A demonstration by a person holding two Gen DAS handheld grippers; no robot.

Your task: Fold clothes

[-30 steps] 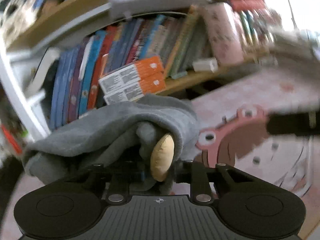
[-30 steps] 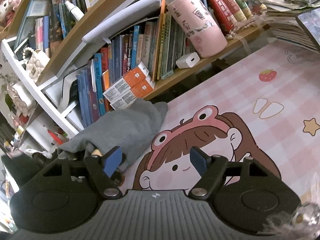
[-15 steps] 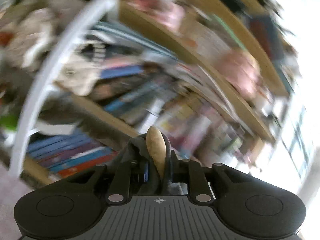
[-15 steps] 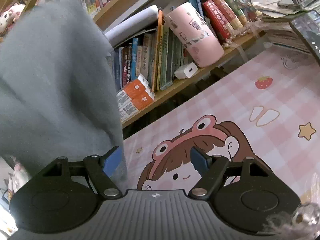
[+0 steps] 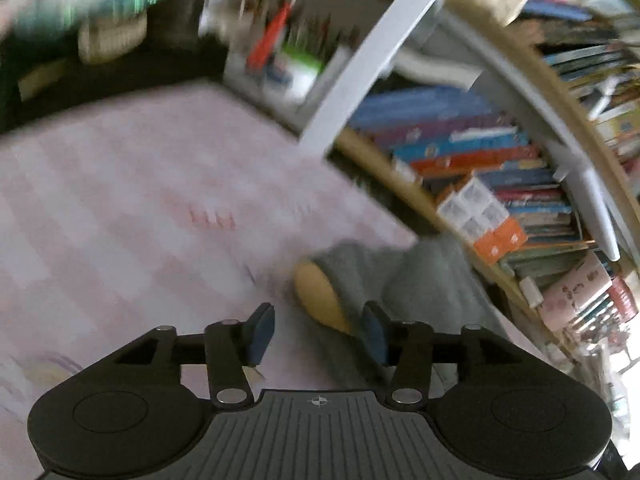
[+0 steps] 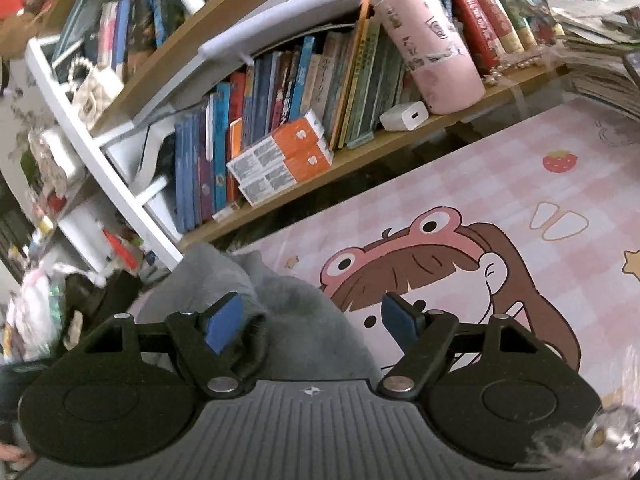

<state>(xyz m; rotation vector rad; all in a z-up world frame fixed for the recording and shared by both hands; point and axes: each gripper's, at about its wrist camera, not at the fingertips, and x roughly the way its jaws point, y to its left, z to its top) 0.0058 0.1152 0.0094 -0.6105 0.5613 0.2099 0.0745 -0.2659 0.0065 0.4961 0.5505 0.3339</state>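
Both tongs apart over the grey garment at the back-left of the surface.

Left tongs (image 5: 316, 334): a second ago they were clamped on the grey garment (image 5: 404, 280) and lifted it off the surface (image 5: 120, 208); they now stand apart, and the cloth with its tan patch (image 5: 320, 296) lies released below them, near the bookshelf (image 5: 500, 184). Right tongs (image 6: 310, 322): apart as before, now directly above the crumpled garment (image 6: 288, 320), the blue pads (image 6: 222, 322) close to a fold but clamping nothing. Garment lies bunched near the back-left edge, beside the cartoon print (image 6: 440, 280). Judgement: the lift repositioned the garment; no fold is formed yet, and spreading flat probably comes next.
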